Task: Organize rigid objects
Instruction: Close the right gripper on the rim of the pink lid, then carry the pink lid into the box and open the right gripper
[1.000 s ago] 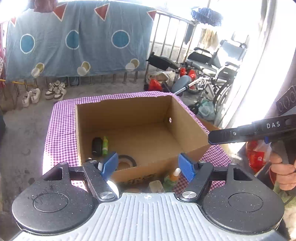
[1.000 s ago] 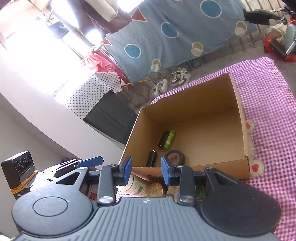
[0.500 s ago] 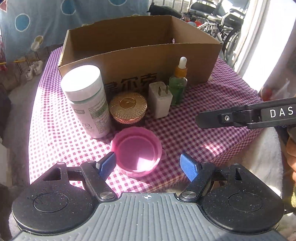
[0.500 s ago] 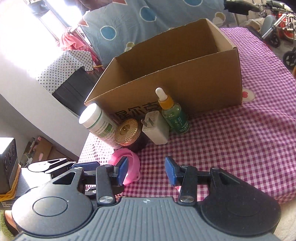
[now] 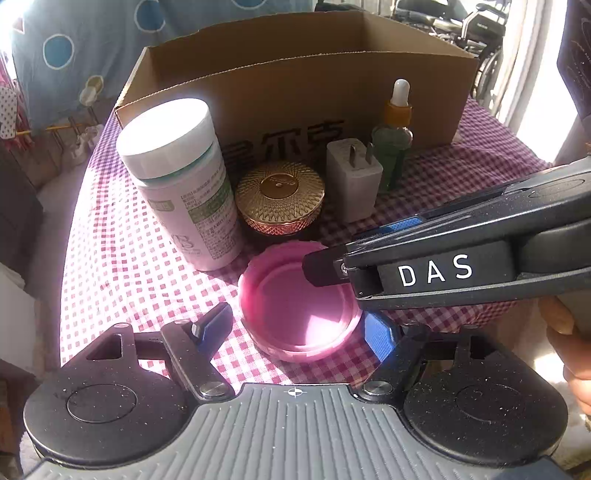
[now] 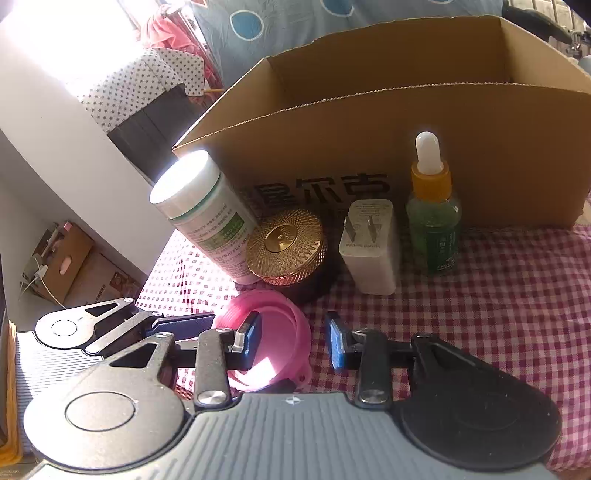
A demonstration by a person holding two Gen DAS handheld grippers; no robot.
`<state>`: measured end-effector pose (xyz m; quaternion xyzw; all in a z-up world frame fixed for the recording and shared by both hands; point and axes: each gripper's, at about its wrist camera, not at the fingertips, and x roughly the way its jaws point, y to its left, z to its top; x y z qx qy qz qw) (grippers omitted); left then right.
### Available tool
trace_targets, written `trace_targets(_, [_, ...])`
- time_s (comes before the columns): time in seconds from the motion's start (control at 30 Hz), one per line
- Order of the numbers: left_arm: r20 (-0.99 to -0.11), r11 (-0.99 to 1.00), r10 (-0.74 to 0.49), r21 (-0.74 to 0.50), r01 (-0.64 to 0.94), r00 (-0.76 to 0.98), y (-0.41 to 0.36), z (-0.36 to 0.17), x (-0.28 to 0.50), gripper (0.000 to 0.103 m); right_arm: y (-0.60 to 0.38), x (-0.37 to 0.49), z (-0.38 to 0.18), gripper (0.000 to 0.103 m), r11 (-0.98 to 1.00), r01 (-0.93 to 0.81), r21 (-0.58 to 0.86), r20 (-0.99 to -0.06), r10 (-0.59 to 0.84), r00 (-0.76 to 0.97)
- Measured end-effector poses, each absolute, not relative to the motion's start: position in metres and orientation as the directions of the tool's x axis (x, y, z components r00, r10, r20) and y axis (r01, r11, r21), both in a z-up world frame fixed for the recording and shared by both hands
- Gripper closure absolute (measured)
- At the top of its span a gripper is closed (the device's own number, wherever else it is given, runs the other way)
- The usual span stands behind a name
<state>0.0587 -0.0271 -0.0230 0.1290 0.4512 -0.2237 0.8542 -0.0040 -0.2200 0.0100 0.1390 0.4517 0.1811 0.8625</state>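
Right wrist: pink lid point(image 6: 275, 332) half-hidden.

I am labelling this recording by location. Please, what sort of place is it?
Probably a home balcony or terrace. A patterned blue sheet hangs behind the cardboard box, a wheelchair is parked at the back, and bright daylight falls on the table with its checked cloth.
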Motion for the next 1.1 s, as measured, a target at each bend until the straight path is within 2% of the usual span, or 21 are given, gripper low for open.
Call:
trace_targets(0.1, [-0.827, 0.865, -0.273, 0.013, 0.501, 0.491, -0.027, -0.024, 0.061, 0.028, -0.217, 0.000, 0.006, 0.066, 0.901, -0.190, 0.389, -0.739, 0.429, 0.519])
trace_targets(0.33, [-0.819, 0.866, -0.273, 0.018, 0.499, 0.504, -0.033, -0.024, 0.060, 0.028, -0.215, 0.004, 0.002, 0.083, 0.909, -0.202, 0.364, -0.748, 0.415, 0.519])
trace_targets(0.43, [-0.816, 0.867, -0.275, 0.017, 0.498, 0.508, -0.041, -0.030, 0.059, 0.029, -0.214, 0.004, 0.001, 0.087, 0.911, -0.210, 0.356, -0.748, 0.412, 0.520])
trace_targets(0.83, [-0.778, 0.850, -0.312, 0.027, 0.526, 0.545, -0.047, -0.007, 0.038, 0.029, -0.222, -0.019, 0.022, 0.088, 0.922, -0.194, 0.334, -0.723, 0.383, 0.575])
trace_targets(1.1, [-0.702, 0.829, -0.339, 0.091, 0.551, 0.626, -0.050, 0.045, 0.017, 0.029, -0.230, -0.051, 0.076, 0.087, 0.929, -0.226, 0.294, -0.631, 0.366, 0.684])
